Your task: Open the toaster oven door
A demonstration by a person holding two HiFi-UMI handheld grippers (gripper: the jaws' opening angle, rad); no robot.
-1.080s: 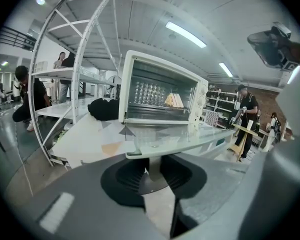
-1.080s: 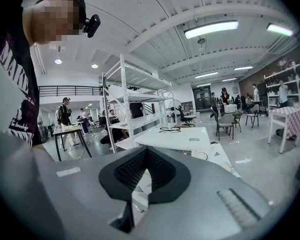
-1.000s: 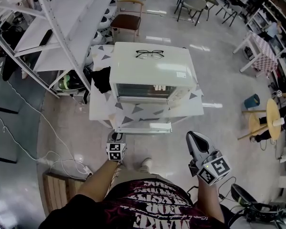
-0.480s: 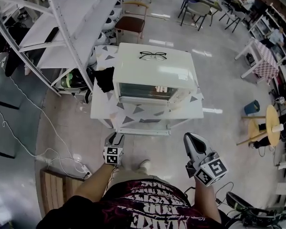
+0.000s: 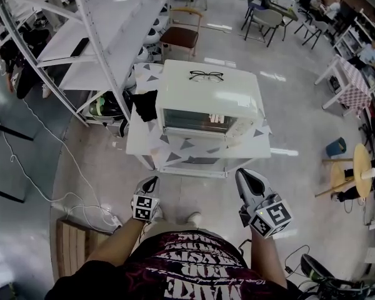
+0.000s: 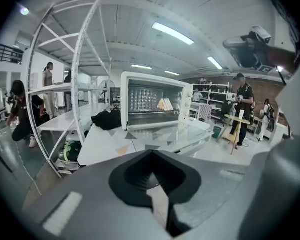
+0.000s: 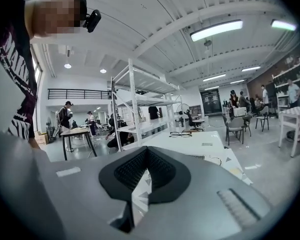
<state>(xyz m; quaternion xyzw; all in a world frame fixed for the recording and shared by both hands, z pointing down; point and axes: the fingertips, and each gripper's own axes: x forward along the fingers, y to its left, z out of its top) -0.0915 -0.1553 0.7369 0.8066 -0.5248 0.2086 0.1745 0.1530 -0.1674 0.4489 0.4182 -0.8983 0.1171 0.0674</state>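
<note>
1. The oven [image 5: 209, 105] sits on a small tabletop [image 5: 194, 150] straight ahead of the person, its glass door [image 5: 197, 121] shut and facing them. A pair of glasses [image 5: 206, 75] lies on its roof.
2. Both claws hang low by the person's waist, well apart from the oven. The left claw [image 5: 147, 185] is pressed together and empty; so is the right claw [image 5: 246, 181].
3. I'd say the approach has not begun.
4. Risks as I see them:
   - A claw arriving closed will just bump the door instead of taking the handle.
   - A hard pull with nothing steadying the oven could drag it along the tabletop.
   - That jolt could send the glasses sliding off.
</note>
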